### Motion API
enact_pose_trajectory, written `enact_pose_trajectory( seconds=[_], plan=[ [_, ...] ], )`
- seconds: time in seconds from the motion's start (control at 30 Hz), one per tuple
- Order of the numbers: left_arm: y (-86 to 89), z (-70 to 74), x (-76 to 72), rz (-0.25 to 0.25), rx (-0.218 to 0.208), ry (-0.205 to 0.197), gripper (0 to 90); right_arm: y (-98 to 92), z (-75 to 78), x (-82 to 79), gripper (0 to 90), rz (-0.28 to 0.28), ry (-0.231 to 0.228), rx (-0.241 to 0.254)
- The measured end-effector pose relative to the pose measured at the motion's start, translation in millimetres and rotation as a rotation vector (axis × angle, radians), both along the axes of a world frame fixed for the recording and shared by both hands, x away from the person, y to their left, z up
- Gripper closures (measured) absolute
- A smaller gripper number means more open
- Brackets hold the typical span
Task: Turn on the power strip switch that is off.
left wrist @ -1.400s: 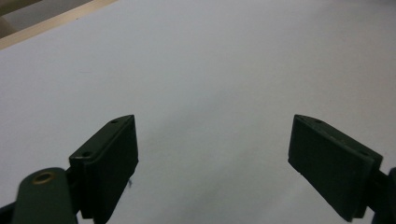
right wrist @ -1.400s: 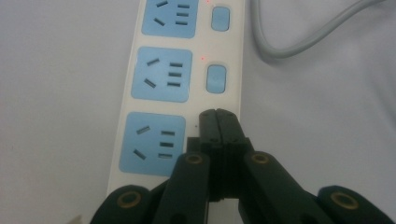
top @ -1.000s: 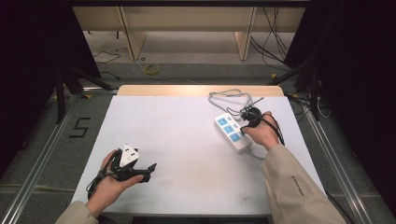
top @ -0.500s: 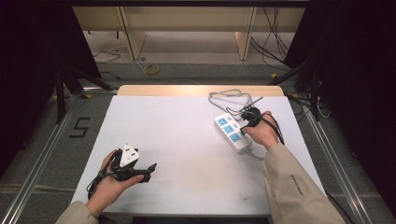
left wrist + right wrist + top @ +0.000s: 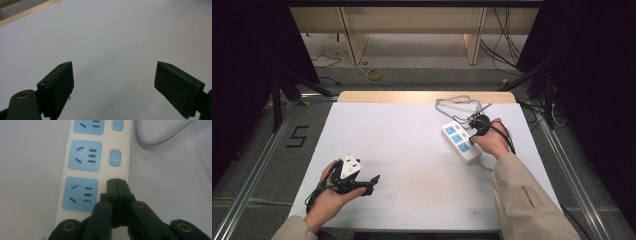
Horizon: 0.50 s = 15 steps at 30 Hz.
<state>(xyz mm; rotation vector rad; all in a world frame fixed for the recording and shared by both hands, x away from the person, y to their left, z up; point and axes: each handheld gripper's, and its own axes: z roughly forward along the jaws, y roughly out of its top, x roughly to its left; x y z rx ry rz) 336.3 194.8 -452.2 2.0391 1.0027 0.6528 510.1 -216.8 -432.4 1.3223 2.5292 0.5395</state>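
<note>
A white power strip (image 5: 457,140) with three blue sockets lies on the right of the white table (image 5: 412,150); its grey cable (image 5: 457,102) loops behind it. My right gripper (image 5: 472,132) is shut, with nothing between its jaws. In the right gripper view its tips (image 5: 116,182) rest on the strip (image 5: 85,156), beside the nearest socket, and hide the switch there. The middle socket's blue switch (image 5: 115,158) is uncovered. Small red lights glow beside two sockets. My left gripper (image 5: 371,180) lies low at the front left, open (image 5: 112,67) over bare table.
The grey cable (image 5: 160,137) curves past the strip's far end. A wooden edge (image 5: 422,96) borders the table's back. A "5" mark (image 5: 297,136) is on the floor at the left. Loose cables and shelving legs lie beyond the table.
</note>
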Motion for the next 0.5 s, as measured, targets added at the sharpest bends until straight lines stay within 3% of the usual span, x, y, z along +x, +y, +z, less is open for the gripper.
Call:
enact_pose_trajectory(
  seconds=[0.5],
  plan=[
    [-0.7,-0.2,0.2,-0.001,0.000,0.000,15.6,2.6,0.5,1.9,90.0,0.000,0.014,-0.020]
  ],
)
